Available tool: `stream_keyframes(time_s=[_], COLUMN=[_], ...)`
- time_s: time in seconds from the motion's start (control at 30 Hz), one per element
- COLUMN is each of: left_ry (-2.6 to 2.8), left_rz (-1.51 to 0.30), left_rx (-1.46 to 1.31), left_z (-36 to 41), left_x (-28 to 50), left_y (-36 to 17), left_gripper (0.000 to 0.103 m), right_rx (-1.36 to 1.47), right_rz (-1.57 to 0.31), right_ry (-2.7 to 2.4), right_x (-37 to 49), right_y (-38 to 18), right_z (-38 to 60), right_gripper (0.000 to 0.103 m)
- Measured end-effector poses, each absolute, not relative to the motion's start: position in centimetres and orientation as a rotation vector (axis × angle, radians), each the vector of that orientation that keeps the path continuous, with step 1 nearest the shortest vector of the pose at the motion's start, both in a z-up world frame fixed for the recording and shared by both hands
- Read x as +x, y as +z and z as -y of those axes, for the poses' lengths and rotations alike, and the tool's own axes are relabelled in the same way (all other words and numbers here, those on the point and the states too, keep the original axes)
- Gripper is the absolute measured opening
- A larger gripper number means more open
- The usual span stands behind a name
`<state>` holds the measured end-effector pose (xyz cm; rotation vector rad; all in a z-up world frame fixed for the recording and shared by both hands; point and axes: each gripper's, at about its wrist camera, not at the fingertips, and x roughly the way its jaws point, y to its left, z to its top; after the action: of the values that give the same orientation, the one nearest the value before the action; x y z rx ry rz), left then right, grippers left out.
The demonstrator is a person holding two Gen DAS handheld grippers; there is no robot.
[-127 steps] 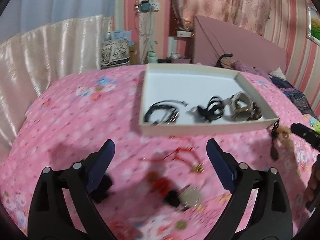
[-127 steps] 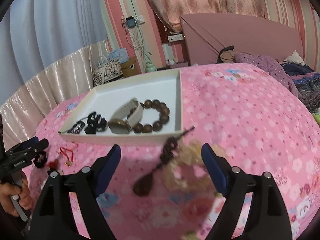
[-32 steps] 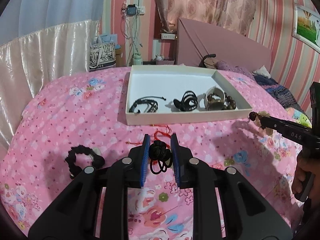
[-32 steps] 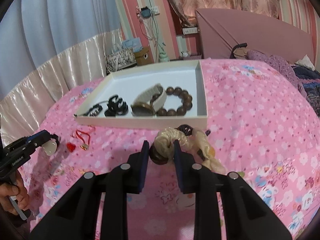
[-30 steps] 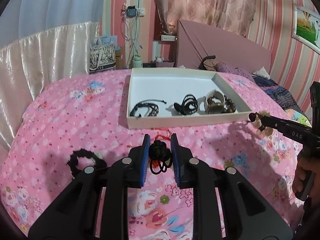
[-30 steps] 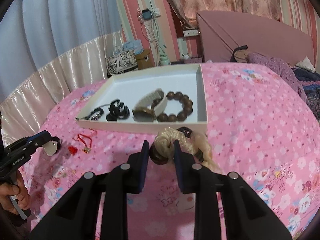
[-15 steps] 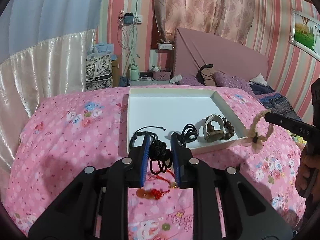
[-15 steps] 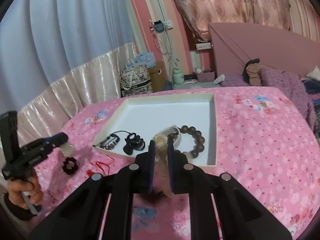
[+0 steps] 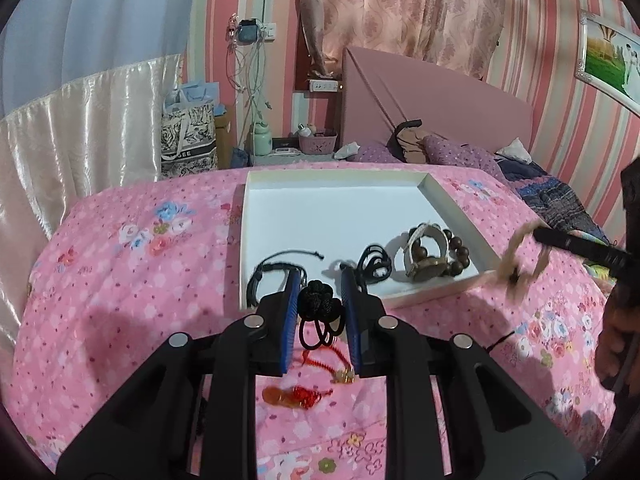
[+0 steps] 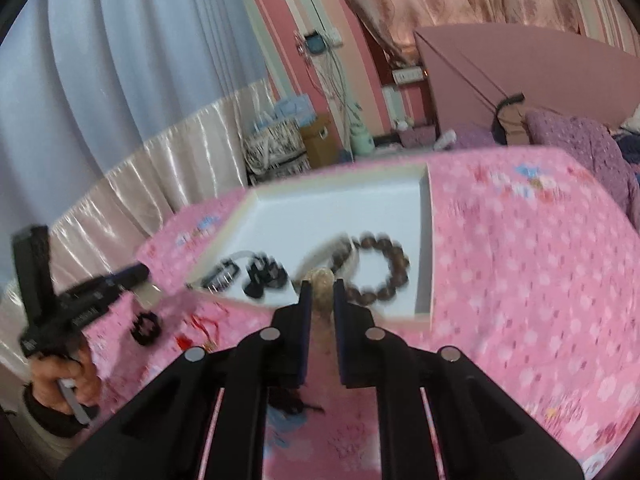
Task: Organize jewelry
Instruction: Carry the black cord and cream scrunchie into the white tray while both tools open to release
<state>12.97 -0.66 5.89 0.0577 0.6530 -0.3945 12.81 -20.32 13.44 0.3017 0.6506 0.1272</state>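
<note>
A white tray (image 9: 332,204) lies on the pink bedspread and holds a black cord bracelet (image 9: 276,268), a black hair tie (image 9: 374,260), a pale band (image 9: 424,240) and a brown bead bracelet (image 9: 456,248). My left gripper (image 9: 320,296) is shut on a black knotted hair tie (image 9: 320,304), held above the tray's near edge. My right gripper (image 10: 319,296) is shut on a cream bracelet (image 10: 322,300), raised near the tray's near right corner (image 10: 422,312); it shows blurred in the left wrist view (image 9: 516,256).
A red cord charm (image 9: 296,394) and a gold-ended red string (image 9: 340,372) lie on the bedspread below my left gripper. A black scrunchie (image 10: 146,328) lies left of the tray. A headboard (image 9: 432,108), pillows and a bag (image 9: 188,140) stand behind.
Both grippers have risen and moved forward toward the tray with their pieces. The cream bracelet swings and the right view is blurred.
</note>
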Motion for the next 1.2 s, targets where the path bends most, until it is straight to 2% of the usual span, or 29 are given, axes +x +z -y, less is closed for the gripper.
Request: stream_keyframes(time_s=[0.3,0.67,0.9,1.0,1.03,1.07,1.1,1.13,1.2], left_ry=[-0.404,-0.319,-0.278,-0.267,-0.262,-0.260,-0.256,-0.249,-0.249], left_rz=[-0.690,-0.819,-0.849,-0.859,-0.860,-0.860,-0.854,-0.838,-0.820], left_rx=[0.074,0.116,0.154,0.147,0.150,0.150,0.151,0.151,0.146], left_z=[3.7,6.3,7.2,7.1,7.2,7.1,7.0,6.9,6.7], left_x=[17.4,23.3,24.4,24.7,24.6,24.4,24.3,24.1,23.7], left_y=[5.1,-0.3,-2.4,-2.4,-2.4,-2.3,-2.1,-1.8,-1.1], left_gripper=[0.019,0.019,0.020,0.022,0.027,0.045,0.062,0.066,0.070], right_rx=[0.334,0.263,0.138,0.105,0.088,0.071,0.054,0.052,0.076], right_rz=[-0.599,-0.723,-0.765,-0.798,-0.798,-0.794,-0.783,-0.773,-0.756], right_ry=[0.200,0.047,-0.108,-0.119,-0.126,-0.134,-0.147,-0.149,-0.137], right_x=[17.4,22.7,24.1,24.6,24.7,24.6,24.4,24.1,23.5], right_y=[15.5,8.5,6.8,6.2,6.1,6.3,6.5,6.8,7.4], right_z=[19.1,18.7,19.5,19.5,19.3,19.3,19.3,19.3,19.6], right_gripper=[0.010,0.010,0.011,0.016,0.030,0.041,0.059,0.066,0.066])
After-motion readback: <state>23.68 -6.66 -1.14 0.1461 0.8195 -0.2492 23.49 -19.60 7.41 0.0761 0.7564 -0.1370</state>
